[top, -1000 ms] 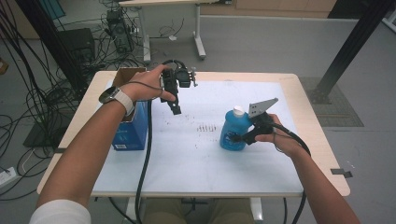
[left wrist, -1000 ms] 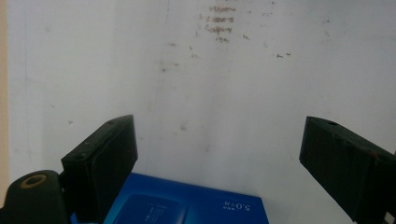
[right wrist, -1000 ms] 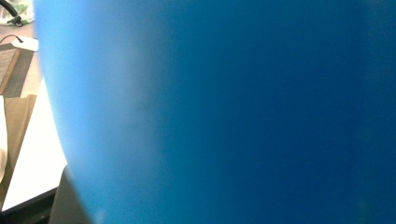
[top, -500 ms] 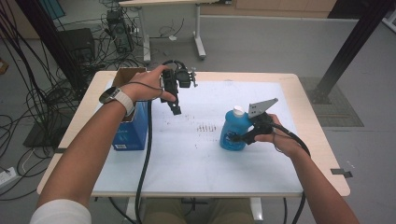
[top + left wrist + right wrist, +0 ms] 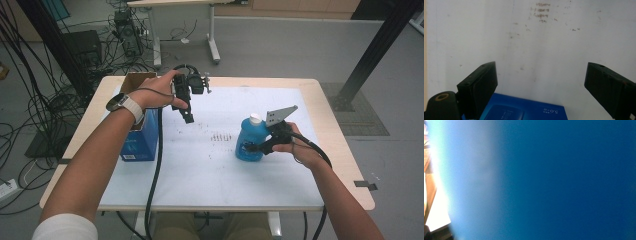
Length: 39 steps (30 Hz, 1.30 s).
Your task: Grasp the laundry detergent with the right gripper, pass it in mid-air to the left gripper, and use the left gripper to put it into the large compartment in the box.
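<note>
High view: blue bottle (image 5: 250, 142) w/ white cap stands upright on the white mat (image 5: 220, 165), right of frame centre. Right gripper (image 5: 256, 147) comes at it from the right, low on the bottle's body; its jaws have just been closing w/ the bottle between them. Can't tell whether the pads press on it yet. In the right gripper view the bottle's blue wall (image 5: 554, 180) sits very close to the lens, blurred.

Left gripper (image 5: 189, 118) hangs above the mat, upper centre-left of frame, tips angled down, well apart from the bottle. Left gripper view: both black jaws spread wide, nothing between them, stained mat beneath. Blue box (image 5: 524, 108) at bottom edge there; in high view the box (image 5: 142, 142) stands at the mat's left edge, beside the left forearm.
</note>
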Each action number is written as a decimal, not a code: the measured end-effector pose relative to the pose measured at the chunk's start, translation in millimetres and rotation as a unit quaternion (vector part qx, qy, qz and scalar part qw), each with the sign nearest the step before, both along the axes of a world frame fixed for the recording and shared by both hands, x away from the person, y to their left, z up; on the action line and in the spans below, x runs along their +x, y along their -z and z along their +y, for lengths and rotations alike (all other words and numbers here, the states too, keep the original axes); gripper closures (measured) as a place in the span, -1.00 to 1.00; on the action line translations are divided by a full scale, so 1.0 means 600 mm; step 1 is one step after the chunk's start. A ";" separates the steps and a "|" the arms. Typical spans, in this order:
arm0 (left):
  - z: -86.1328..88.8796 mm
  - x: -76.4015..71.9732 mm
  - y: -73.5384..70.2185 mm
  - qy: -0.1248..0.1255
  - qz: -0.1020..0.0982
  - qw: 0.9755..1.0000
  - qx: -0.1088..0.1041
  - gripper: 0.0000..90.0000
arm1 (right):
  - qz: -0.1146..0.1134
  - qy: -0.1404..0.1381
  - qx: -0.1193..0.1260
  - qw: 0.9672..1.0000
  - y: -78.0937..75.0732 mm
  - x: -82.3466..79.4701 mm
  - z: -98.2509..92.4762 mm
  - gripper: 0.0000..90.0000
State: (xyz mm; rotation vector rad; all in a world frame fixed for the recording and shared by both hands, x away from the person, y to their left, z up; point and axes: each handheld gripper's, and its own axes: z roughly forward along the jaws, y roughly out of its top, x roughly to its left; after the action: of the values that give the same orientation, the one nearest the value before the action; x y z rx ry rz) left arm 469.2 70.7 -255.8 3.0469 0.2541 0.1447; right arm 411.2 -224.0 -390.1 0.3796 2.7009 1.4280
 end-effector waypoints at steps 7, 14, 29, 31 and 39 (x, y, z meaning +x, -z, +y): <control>-0.001 0.000 0.000 -0.002 0.001 1.000 0.000 -0.74 | 0.000 0.000 0.004 1.000 0.001 0.000 -0.001 -0.26; -0.002 0.000 0.001 0.000 0.001 1.000 0.000 -0.74 | 0.000 -0.001 0.008 1.000 0.003 0.000 -0.001 -0.23; -0.001 0.000 0.004 -0.001 0.002 1.000 -0.001 -0.74 | 0.000 -0.002 0.009 1.000 0.006 0.000 0.000 -0.23; -0.001 0.000 0.004 -0.001 0.002 1.000 -0.001 -0.74 | 0.001 -0.002 0.009 1.000 0.007 0.000 0.000 -0.23; -0.001 0.000 0.004 -0.002 0.003 1.000 0.000 -0.74 | 0.000 -0.002 0.013 1.000 0.009 -0.001 -0.001 -0.22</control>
State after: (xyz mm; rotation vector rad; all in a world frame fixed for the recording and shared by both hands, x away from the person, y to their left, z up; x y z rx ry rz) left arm 469.2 70.3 -258.5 3.0468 0.2595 0.1365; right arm 410.5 -224.6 -395.4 0.3763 2.6872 1.4639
